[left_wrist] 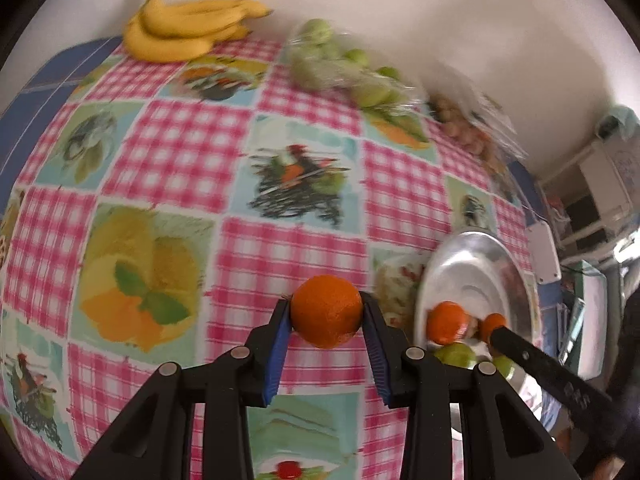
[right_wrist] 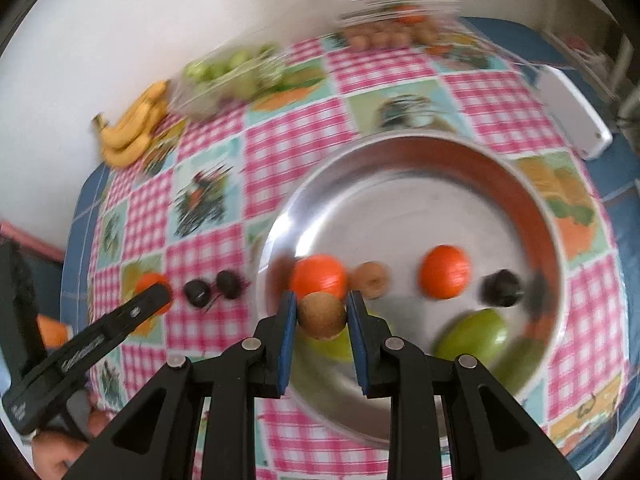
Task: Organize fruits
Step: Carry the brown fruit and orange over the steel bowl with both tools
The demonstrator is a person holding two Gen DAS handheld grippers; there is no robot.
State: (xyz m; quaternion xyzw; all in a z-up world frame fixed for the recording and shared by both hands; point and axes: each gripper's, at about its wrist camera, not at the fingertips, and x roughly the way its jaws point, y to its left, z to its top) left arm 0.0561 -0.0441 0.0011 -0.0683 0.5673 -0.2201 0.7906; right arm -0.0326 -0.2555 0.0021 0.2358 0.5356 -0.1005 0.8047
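My left gripper is shut on an orange, held above the pink checked tablecloth. In the right wrist view one of its fingers shows at the left with that orange. My right gripper is shut on a brown round fruit over the near part of a metal tray. On the tray lie two oranges, a brown fruit, a dark fruit and a green fruit. Two dark fruits lie on the cloth left of the tray.
Bananas lie at the far edge by the white wall. Beside them are a clear bag of green fruit and a clear bag of brownish fruit. A white box sits at the table's right edge.
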